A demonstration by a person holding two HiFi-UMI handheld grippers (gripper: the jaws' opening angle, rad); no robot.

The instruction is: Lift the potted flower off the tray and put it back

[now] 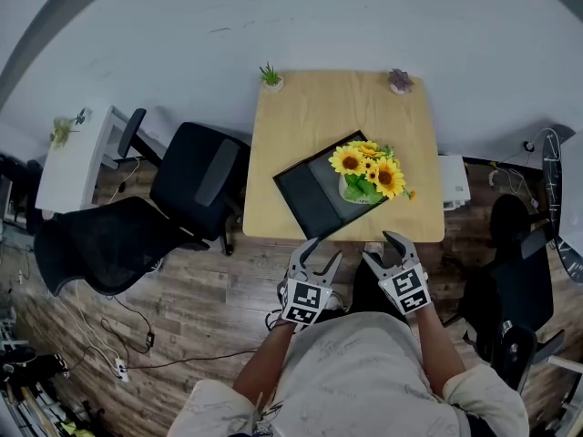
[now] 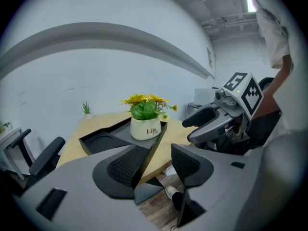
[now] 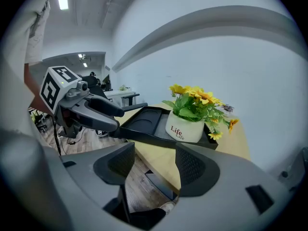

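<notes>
A white pot of yellow flowers [image 1: 368, 173] [image 2: 145, 119] [image 3: 190, 117] stands in the right part of a black tray [image 1: 314, 194] [image 2: 103, 141] [image 3: 144, 121] on a small wooden table [image 1: 319, 121]. The tray lies askew, its near corner over the table's front edge. My left gripper [image 1: 317, 260] [image 2: 153, 163] and right gripper [image 1: 386, 249] [image 3: 155, 160] hang side by side just off the table's front edge, below the tray. Both are open and hold nothing. Neither touches the tray or the pot.
Two tiny potted plants stand at the table's far corners, a green one [image 1: 271, 77] left and a purplish one [image 1: 399, 81] right. Black office chairs [image 1: 196, 185] stand left of the table, another chair [image 1: 515, 244] at the right. A white box [image 1: 453, 182] sits by the table's right side. Cables run over the wooden floor.
</notes>
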